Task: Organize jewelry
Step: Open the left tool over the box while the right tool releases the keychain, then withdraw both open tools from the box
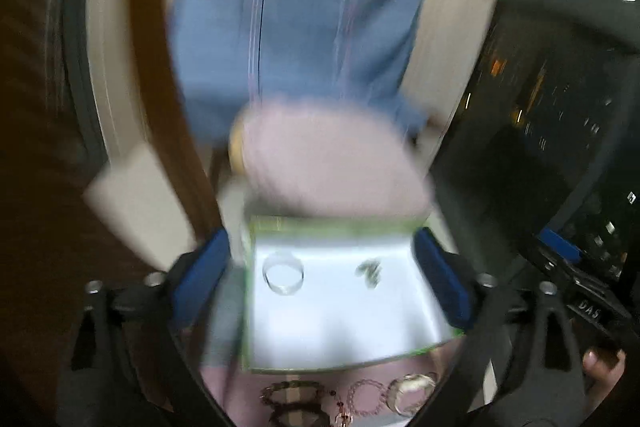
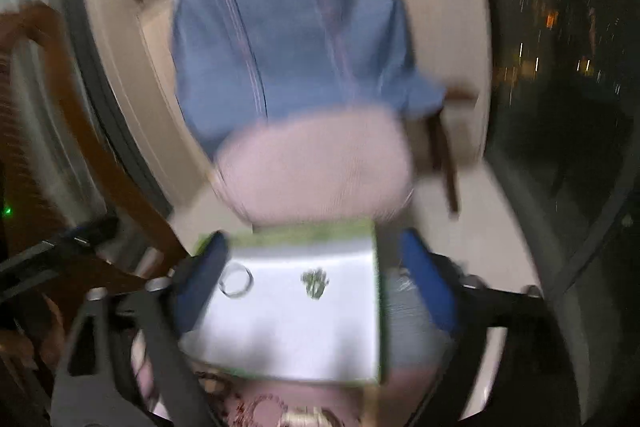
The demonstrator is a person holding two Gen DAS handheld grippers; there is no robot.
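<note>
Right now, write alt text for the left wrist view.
Blurred fisheye view: an open green-edged box with a white inside holds a clear ring and a small green piece, between the open left gripper's blue fingers. Beaded bracelets lie nearer, on pink cloth.

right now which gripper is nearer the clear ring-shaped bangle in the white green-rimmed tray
left, probably: the left gripper hangs over the tray with the bangle beside its left finger; the right gripper sits off the tray's right edge, farther away
</note>
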